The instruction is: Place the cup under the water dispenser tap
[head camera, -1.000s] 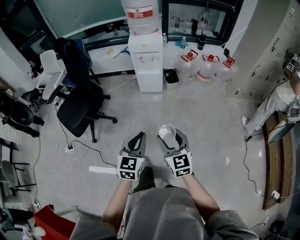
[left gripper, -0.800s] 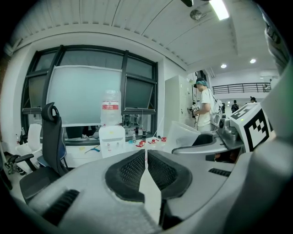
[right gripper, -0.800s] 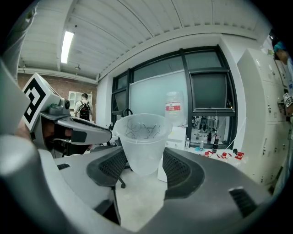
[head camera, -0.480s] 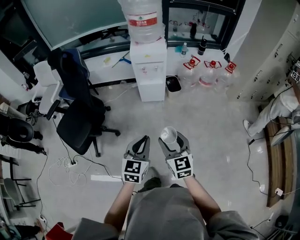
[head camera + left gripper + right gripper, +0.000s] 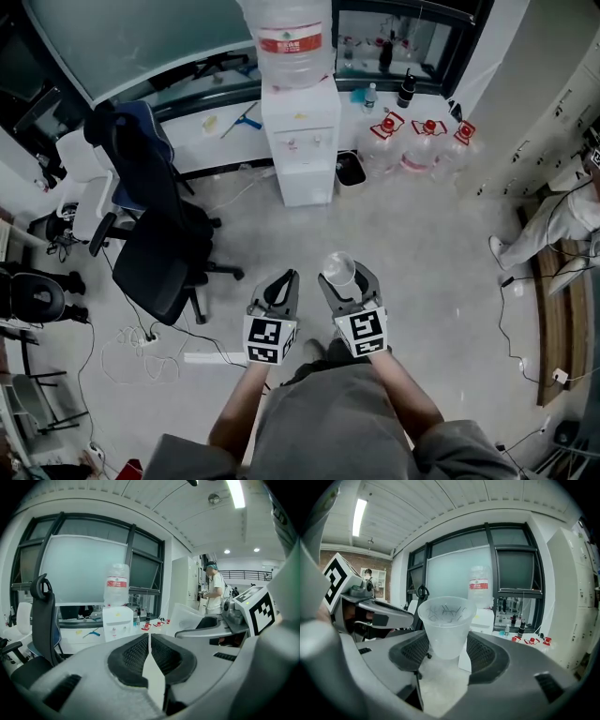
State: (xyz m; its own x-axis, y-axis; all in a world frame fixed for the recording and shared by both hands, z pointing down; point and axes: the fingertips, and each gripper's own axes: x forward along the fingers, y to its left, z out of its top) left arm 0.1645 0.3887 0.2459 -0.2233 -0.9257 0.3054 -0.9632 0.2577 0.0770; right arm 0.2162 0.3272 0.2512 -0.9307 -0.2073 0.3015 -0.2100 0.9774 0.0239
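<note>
A clear plastic cup (image 5: 338, 269) (image 5: 447, 626) stands upright between the jaws of my right gripper (image 5: 344, 280) (image 5: 448, 651), which is shut on its lower part. My left gripper (image 5: 278, 289) (image 5: 148, 654) hangs beside it, jaws shut with nothing between them. The white water dispenser (image 5: 300, 141) (image 5: 117, 624) (image 5: 485, 619), topped by a large bottle (image 5: 292, 37), stands against the far counter, well ahead of both grippers. Its taps (image 5: 302, 143) show as small dots on the front panel.
A black office chair (image 5: 164, 239) stands left of the path to the dispenser. Several full water bottles (image 5: 414, 145) and a small black bin (image 5: 351, 169) sit right of it. Cables (image 5: 141, 342) trail on the floor at left. A person (image 5: 562, 211) is at the right edge.
The dispenser has drawn slightly nearer and lower in the head view as I advance. Both grippers keep their pose, the cup still held in the right one.
</note>
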